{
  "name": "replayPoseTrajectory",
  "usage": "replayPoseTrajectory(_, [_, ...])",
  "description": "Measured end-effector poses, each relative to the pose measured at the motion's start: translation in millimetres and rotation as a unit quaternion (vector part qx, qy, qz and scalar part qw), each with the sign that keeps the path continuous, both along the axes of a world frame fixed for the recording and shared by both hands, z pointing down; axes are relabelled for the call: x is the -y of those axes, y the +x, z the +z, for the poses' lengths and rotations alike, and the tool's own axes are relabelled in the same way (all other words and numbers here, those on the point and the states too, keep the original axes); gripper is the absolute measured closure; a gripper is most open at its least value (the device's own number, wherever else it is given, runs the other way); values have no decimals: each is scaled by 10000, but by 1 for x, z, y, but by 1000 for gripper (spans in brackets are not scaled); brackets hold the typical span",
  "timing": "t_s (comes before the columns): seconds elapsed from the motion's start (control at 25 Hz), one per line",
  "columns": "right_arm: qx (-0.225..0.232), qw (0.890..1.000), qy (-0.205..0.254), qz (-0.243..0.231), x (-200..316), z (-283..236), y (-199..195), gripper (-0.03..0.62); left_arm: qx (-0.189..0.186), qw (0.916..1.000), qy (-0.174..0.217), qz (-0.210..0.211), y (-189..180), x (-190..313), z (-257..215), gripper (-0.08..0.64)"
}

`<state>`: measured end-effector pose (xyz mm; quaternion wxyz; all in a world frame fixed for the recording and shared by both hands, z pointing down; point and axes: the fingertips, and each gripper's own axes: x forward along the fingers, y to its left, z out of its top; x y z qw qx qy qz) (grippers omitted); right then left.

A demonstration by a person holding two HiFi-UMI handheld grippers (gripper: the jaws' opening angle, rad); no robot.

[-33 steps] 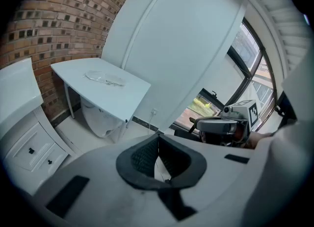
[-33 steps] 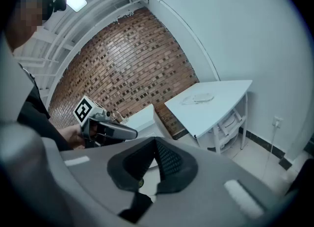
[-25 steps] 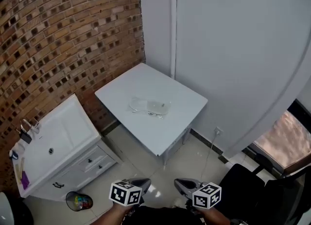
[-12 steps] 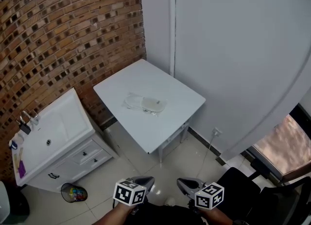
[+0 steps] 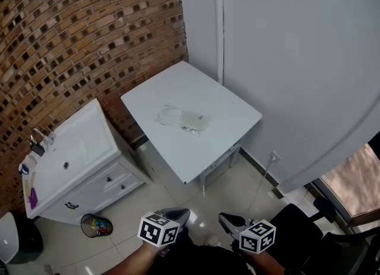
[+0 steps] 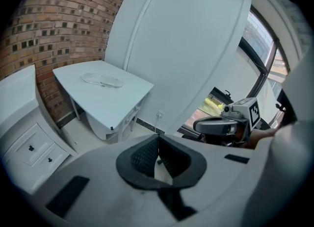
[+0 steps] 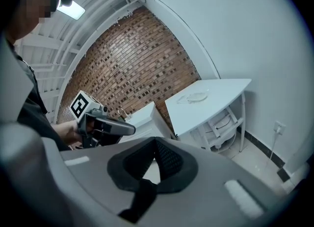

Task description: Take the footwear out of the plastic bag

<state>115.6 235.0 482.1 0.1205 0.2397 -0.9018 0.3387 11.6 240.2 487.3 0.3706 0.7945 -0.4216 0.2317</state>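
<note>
A clear plastic bag [image 5: 183, 119] with pale footwear inside lies flat near the middle of a white table [image 5: 231, 104]. The bag [image 6: 102, 80] shows small in the left gripper view, and the bag [image 7: 194, 96] also shows far off in the right gripper view. My left gripper [image 5: 180, 214] and right gripper [image 5: 226, 220] hang at the bottom of the head view, over the floor, well short of the table. Both are shut with nothing between the jaws. Each gripper sees the other beside it.
A white sink cabinet [image 5: 71, 167] with drawers stands left of the table against a brick wall [image 5: 71, 42]. A small bin [image 5: 95, 226] with coloured rubbish sits on the tiled floor before it. A pale wall [image 5: 297, 60] runs behind the table; a cable and socket [image 5: 274, 157] are at its base.
The view has shifted: table and sink cabinet sit slightly higher and further right in the frame, and the bin has come more into view. Both grippers stay shut at the bottom edge.
</note>
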Motion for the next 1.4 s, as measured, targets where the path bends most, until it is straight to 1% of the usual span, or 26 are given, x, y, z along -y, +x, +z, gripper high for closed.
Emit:
replayPoseTrajectory(0.12, [-93,9999,30,87,17,-1,-2,590,-29,9999,-35,136,-1,18,1,552])
replayPoseTrajectory(0.24, [-188,9993,62,312,40,-2,-5,591,-57,9992,-67,381,-6,41,6,552])
replayPoseTrajectory(0.44, [-333,9969,19,719,78,5,-22,591,-135,9976,52,682,-28,98,9,552])
replayPoseTrajectory(0.56, [-462,9954,55,835,103,6,-44,589,-160,9961,170,846,-49,134,9,552])
replayPoseTrajectory(0.64, [-598,9942,111,882,122,6,-61,589,-111,9949,238,977,-66,154,12,552])
replayPoseTrajectory(0.88, [-836,9894,282,1157,177,-5,-112,590,19,9896,359,1396,-118,200,25,552])
replayPoseTrajectory(0.96, [-909,9880,311,1206,188,-5,-124,589,77,9893,384,1406,-134,214,32,552])
replayPoseTrajectory(1.04, [-1049,9870,329,1176,194,-1,-132,591,72,9906,374,1317,-146,227,37,552])
replayPoseTrajectory(1.24, [-1407,9837,387,1051,214,10,-141,589,36,9927,388,1138,-164,251,43,552])
replayPoseTrajectory(1.4, [-1616,9812,491,937,241,17,-142,589,76,9956,386,848,-180,271,46,552])
